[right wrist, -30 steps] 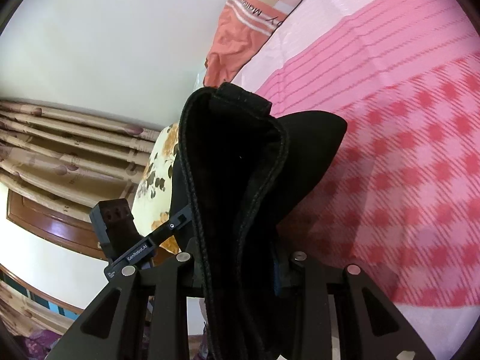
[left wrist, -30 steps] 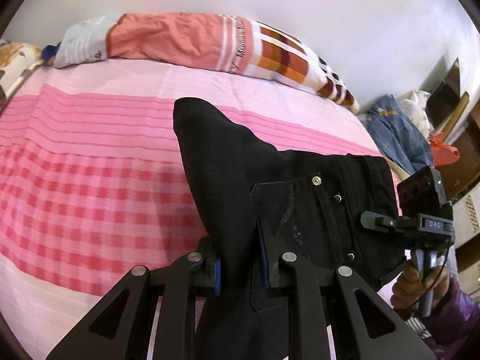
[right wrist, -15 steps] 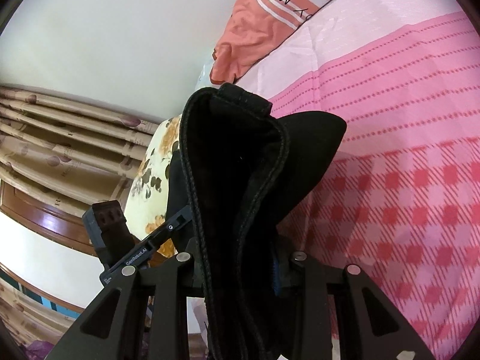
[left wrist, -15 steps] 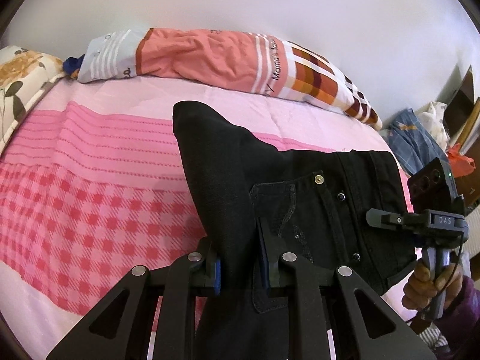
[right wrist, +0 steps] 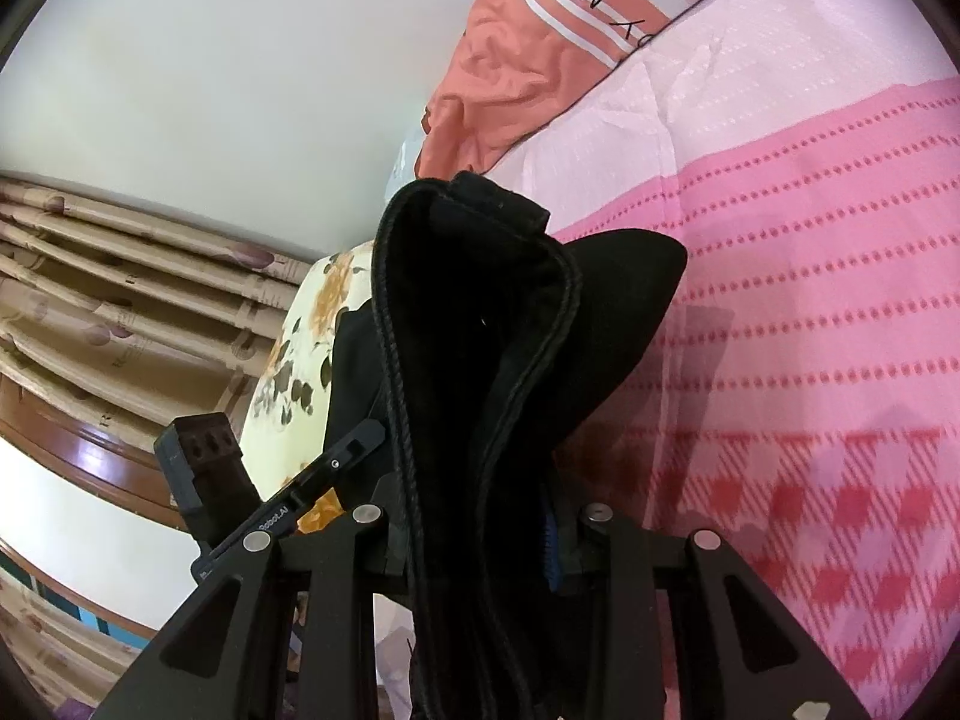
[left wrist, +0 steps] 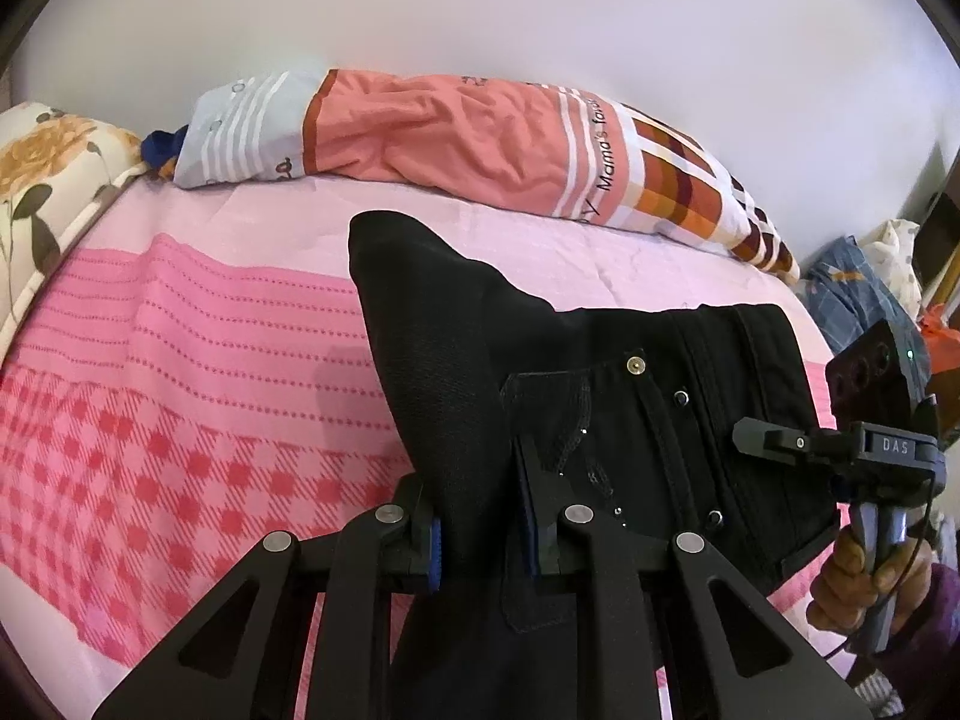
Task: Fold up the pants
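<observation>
Both grippers have tipped upward over the last second, so more wall and more of the long pillow now show beyond the fingers, while the grip on the cloth is unchanged. Between the blue-lined fingers (left wrist: 433, 546) of the left gripper (left wrist: 477, 534), the black pants (left wrist: 600, 420) are clamped, a fold of the fabric rising straight ahead of the fingertips to a blunt peak. To that gripper's right the waistband stretches out flat, with a brass button (left wrist: 636, 365) and small rivets on it, and ends at the right gripper (left wrist: 780, 438), whose handle is held by the right hand (left wrist: 864, 576).

From the right wrist view, the right gripper (right wrist: 480, 531) is likewise closed on the pants (right wrist: 480, 348): the doubled waistband stands on edge between its fingers and bulges ahead into a dark pocket of cloth. To its left, past the fabric, the left gripper (right wrist: 336, 468) shows as a black body with its camera block. The garment hangs in the air between the two tools, above the bed.

Beyond and below the fingers lies the pink bedsheet (left wrist: 180, 390), checked near the tools and dotted in stripes farther on. At its far edge lies the salmon striped pillow (left wrist: 456, 144), against the white wall (left wrist: 480, 12). A floral cushion (left wrist: 42, 180) sits far left of the left gripper, and a heap of blue clothes (left wrist: 852, 282) far right. Beige curtains (right wrist: 120, 300) hang left of the right gripper.
</observation>
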Demonstrator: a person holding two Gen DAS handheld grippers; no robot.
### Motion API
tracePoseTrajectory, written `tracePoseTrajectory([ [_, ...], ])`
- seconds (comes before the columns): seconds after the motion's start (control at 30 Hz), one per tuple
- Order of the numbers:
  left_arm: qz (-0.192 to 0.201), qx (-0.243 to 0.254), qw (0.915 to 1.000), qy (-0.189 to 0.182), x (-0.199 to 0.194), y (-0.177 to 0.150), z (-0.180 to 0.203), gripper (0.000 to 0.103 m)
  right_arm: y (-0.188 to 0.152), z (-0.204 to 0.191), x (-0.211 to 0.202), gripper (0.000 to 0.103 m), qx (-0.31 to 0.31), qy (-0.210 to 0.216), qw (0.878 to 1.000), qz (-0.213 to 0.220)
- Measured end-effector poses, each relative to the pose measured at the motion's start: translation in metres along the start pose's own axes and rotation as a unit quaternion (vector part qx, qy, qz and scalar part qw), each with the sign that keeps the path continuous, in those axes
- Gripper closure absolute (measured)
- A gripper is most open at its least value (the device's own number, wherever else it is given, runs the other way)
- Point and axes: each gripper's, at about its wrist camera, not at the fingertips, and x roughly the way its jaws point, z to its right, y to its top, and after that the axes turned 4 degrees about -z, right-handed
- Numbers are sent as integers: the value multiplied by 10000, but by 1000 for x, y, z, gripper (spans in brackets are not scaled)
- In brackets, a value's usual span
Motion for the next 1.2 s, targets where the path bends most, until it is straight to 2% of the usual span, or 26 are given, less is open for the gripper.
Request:
tracePoseTrajectory([
  [0.5, 91, -42, 9997, 213, 18, 30, -28, 83, 27, 2, 27, 75, -11, 42, 10000, 82],
  [1.07, 5, -17, 9993, 386, 37, 23, -40, 82, 27, 18, 33, 74, 123, -208, 9997, 91],
  [1.2, 17, -10, 9989, 474, 41, 21, -41, 77, 25, 16, 33, 74, -11, -420, 9991, 83],
])
